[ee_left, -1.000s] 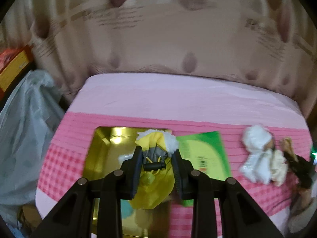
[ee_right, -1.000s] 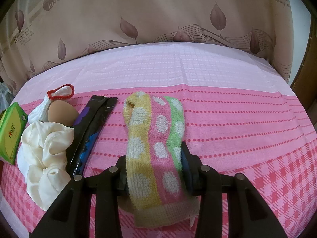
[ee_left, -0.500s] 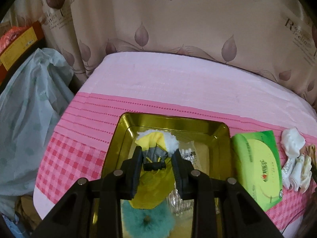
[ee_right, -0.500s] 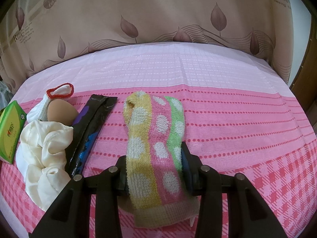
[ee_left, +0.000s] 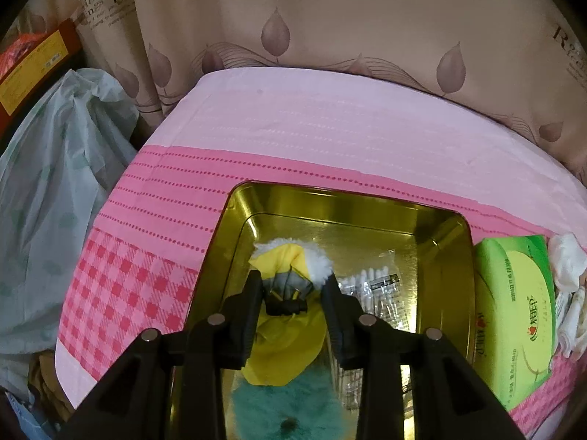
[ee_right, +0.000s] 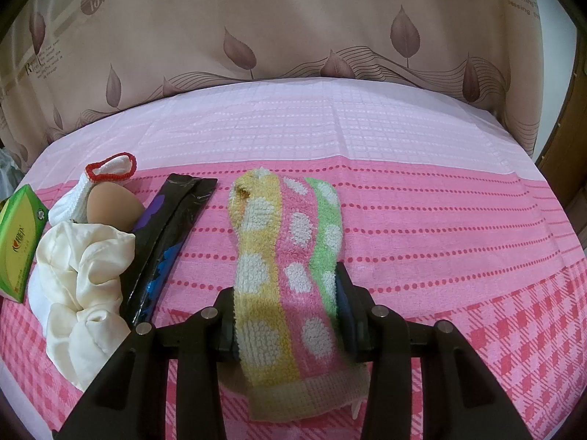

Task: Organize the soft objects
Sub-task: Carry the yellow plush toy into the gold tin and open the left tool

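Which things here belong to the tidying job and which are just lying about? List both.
Job:
yellow soft toy, between the opening left tongs
gold tin
spotted towel, in the right tongs
cream cloth
white sock

Lying about:
tissue pack
black wrapper
plastic bag
curtain

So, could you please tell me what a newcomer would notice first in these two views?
Probably the shiny gold tin on the pink cloth, with the left gripper opening around a yellow garment with white fleece trim above a teal fluffy item. In the right view, the right gripper clamps a polka-dot striped towel, beside a black packet and cream cloth.
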`<state>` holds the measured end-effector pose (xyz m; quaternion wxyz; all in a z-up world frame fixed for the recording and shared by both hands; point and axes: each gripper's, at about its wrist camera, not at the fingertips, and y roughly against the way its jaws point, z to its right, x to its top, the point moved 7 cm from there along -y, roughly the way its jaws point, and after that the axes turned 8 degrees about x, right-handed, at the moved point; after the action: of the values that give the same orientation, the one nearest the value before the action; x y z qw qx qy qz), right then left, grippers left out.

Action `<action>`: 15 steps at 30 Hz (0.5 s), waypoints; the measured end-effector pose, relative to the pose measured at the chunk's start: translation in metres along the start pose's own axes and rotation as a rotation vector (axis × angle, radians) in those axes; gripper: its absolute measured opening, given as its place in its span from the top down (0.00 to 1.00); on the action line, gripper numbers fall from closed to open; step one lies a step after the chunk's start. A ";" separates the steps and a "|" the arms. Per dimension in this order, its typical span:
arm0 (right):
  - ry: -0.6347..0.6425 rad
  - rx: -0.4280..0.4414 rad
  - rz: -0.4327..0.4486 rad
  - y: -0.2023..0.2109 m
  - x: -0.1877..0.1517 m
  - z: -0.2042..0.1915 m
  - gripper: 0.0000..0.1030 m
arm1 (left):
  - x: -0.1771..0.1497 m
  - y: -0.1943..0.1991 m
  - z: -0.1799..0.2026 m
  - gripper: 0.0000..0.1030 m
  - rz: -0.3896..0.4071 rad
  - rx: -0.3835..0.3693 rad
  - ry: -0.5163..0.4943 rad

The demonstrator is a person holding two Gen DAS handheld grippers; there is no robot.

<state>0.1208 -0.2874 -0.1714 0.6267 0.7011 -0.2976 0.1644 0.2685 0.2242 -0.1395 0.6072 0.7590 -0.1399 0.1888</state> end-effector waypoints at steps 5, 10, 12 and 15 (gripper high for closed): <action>0.002 -0.004 0.000 0.000 -0.001 0.001 0.62 | 0.000 -0.004 -0.001 0.62 -0.011 0.019 -0.004; 0.002 -0.004 0.000 0.000 -0.001 0.000 0.62 | -0.004 -0.007 -0.002 0.61 -0.027 0.011 0.003; 0.003 -0.005 -0.001 -0.001 -0.001 0.000 0.62 | -0.006 -0.003 -0.002 0.61 -0.023 0.006 0.006; 0.004 -0.007 -0.001 -0.001 0.000 0.001 0.62 | -0.008 0.008 -0.001 0.61 0.001 -0.010 0.003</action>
<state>0.1212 -0.2879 -0.1727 0.6298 0.6989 -0.2964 0.1646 0.2578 0.2228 -0.1365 0.6110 0.7557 -0.1401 0.1896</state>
